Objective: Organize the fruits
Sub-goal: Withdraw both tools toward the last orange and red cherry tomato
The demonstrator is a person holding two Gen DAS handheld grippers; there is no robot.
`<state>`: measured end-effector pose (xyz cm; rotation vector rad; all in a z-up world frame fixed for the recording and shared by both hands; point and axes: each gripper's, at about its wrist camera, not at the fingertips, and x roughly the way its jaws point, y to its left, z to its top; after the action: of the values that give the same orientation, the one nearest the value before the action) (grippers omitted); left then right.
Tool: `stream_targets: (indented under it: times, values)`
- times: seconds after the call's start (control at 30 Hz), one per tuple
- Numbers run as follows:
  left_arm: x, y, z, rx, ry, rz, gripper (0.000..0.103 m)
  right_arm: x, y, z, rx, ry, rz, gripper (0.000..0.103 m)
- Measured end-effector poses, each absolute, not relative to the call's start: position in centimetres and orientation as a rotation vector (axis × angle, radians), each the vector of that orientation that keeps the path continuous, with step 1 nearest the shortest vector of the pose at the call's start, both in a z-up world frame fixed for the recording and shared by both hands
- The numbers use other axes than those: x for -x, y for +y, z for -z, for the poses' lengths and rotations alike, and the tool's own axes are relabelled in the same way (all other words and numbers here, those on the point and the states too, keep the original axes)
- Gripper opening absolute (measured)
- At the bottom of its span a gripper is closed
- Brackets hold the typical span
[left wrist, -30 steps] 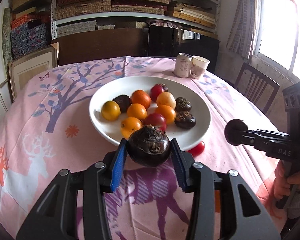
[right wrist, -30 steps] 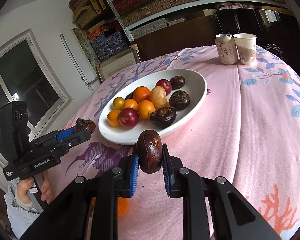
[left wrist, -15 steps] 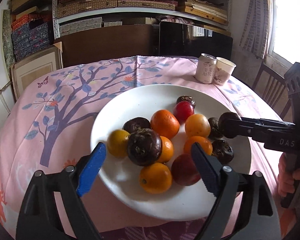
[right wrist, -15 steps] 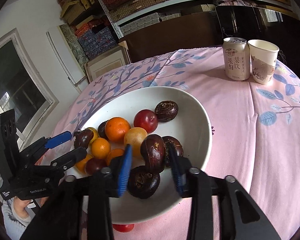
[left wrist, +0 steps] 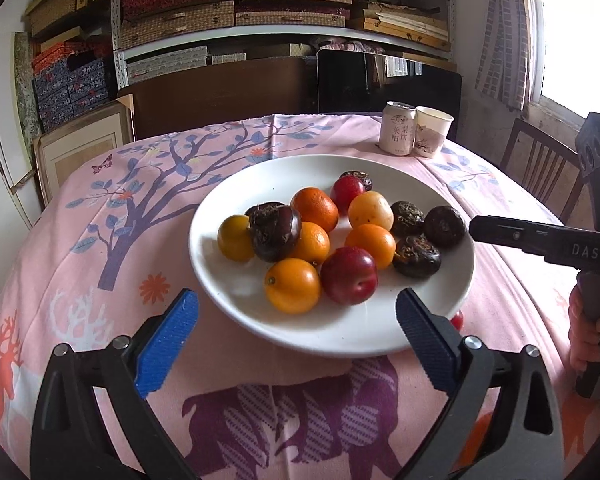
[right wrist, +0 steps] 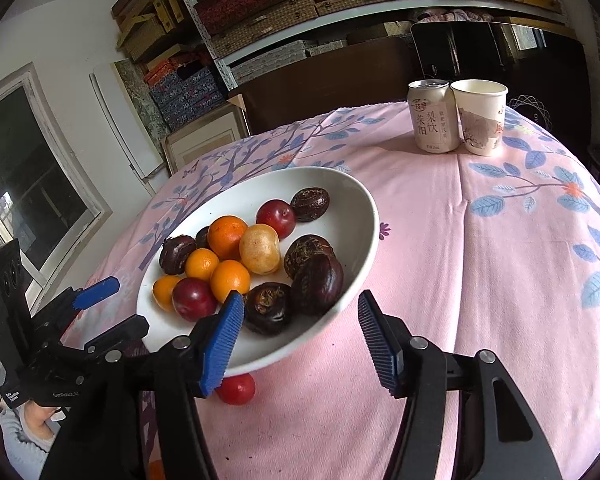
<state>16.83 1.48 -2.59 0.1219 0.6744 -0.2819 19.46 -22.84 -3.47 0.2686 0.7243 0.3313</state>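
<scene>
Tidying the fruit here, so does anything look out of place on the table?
Yes: one small red fruit lies on the tablecloth by the near rim of the white plate, apart from the pile on it. Nothing looks spilled or damaged.

From my remote station I record a round table under a pink tablecloth [left wrist: 236, 148] printed with trees, deer and leaves. Behind it stands a white shelving unit [left wrist: 284, 28] stacked with flat patterned boxes, with further boxes [left wrist: 72, 84] piled to its left. A framed panel [left wrist: 84, 148] leans against the wall beside a dark wooden board [left wrist: 220, 92]. A wooden chair [left wrist: 540, 168] stands by a bright window [left wrist: 576, 32] with a patterned curtain [left wrist: 500, 32]. A second, darker window [right wrist: 24, 168] appears in the right wrist view. Daylight is strong.
</scene>
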Motion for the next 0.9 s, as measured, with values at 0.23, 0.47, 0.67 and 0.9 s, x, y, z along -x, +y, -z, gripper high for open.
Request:
stream_targets:
  times: [0.23, 0.47, 0.67, 0.9]
  values:
    - [-13.3, 1.4, 2.5, -0.085, 0.653, 0.304, 0.098, -16.2, -23.0, 4.1, -0.286, 0.719, -0.332, 0.061]
    - [-9.1, -0.2, 2.5, -0.088, 0.636, 0.401, 0.098, -14.6, -23.5, 4.4, -0.304, 0.706, -0.304, 0.067]
    - [-6.5, -3.5, 3.3, -0.204, 0.651, 0.511, 0.098, -14.8, -24.4, 4.8, -0.346, 0.717, -0.277, 0.068]
    - [-7.7, -5.2, 5.3, -0.245, 0.797, 0.570, 0.098, -14.9, -24.2, 5.0, -0.334, 0.732, -0.275, 0.068]
